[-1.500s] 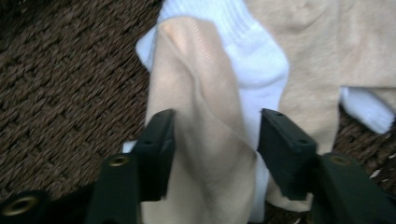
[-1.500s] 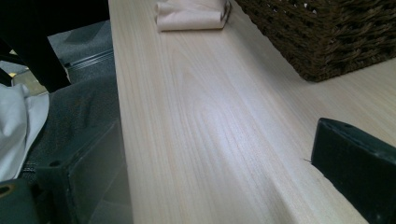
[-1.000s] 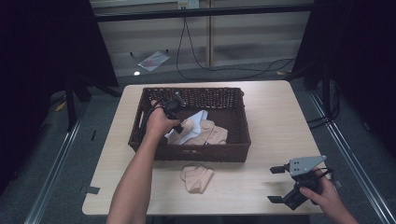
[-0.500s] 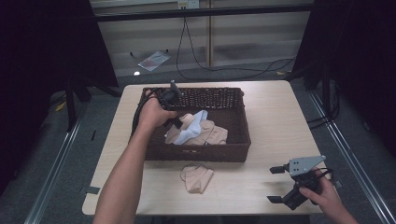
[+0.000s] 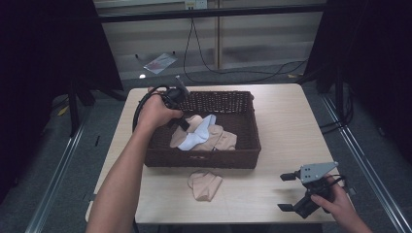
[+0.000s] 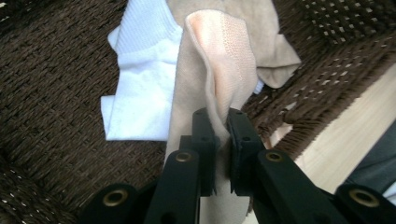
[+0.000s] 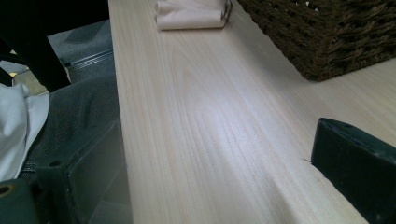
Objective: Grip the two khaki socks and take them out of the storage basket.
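On the left, the left tongs [image 5: 183,124] are pinched tight on the cuff of a beige sock [image 6: 219,74], and the sock hangs partly lifted out of the wicker basket [image 5: 204,160] while its lower end lies among the other socks inside. I'd judge this the pick-out step: one sock is being drawn free, and the next move calls for carrying it over the basket's near wall without dragging the white sock [image 6: 140,93] along, then setting it down beside the folded beige sock [image 5: 205,184] on the worktop [image 5: 286,131]. The left gripper view shows the cloth nipped between the jaws, which the high view is too distant to show. Over to the right, the right tongs [image 5: 294,191] rest low at the worktop's near corner, jaws wide apart and holding nothing; the right gripper view confirms bare wood between them.
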`<act>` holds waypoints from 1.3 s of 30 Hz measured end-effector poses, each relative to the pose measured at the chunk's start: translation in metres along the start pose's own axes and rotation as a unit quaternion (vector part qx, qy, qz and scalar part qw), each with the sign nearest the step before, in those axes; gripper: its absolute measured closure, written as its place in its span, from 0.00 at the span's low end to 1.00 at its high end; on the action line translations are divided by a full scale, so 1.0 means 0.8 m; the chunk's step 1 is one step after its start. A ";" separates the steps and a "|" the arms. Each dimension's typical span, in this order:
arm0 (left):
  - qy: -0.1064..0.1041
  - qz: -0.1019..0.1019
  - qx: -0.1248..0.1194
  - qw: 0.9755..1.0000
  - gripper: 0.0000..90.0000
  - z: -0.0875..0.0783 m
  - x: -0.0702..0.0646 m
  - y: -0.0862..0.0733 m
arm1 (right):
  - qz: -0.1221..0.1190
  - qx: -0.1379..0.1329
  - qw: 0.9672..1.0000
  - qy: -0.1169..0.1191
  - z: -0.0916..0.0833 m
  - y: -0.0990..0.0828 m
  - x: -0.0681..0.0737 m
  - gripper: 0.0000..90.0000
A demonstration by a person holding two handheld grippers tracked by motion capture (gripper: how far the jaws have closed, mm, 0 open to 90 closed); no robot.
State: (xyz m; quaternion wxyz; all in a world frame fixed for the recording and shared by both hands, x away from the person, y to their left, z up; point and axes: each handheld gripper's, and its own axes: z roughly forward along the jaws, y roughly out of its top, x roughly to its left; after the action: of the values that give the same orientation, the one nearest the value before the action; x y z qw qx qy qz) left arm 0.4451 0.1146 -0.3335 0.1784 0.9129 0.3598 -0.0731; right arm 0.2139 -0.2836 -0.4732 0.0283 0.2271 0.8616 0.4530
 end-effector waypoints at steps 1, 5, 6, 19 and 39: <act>-0.002 0.004 -0.001 1.000 0.93 -0.002 -0.001 0.000 | 0.000 0.000 1.000 0.000 0.000 0.000 0.000 0.02; -0.005 0.009 0.006 1.000 0.93 -0.008 -0.007 0.000 | 0.001 0.001 1.000 0.002 0.000 0.000 0.000 0.02; -0.008 0.007 0.006 1.000 0.93 -0.009 -0.009 -0.001 | 0.000 0.001 1.000 0.000 0.000 0.000 0.000 0.02; -0.024 0.045 0.008 0.999 0.93 -0.030 -0.040 -0.001 | 0.001 0.000 1.000 -0.001 0.000 0.000 0.000 0.02; -0.044 0.097 0.007 0.994 0.93 -0.030 -0.079 -0.019 | 0.003 0.001 1.000 0.001 0.000 0.000 0.000 0.02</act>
State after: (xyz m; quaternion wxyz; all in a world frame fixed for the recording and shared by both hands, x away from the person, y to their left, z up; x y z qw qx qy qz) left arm 0.3884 0.0943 -0.2991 0.1941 0.9406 0.2608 -0.0980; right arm 0.2136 -0.2835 -0.4730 0.0256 0.2287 0.8616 0.4525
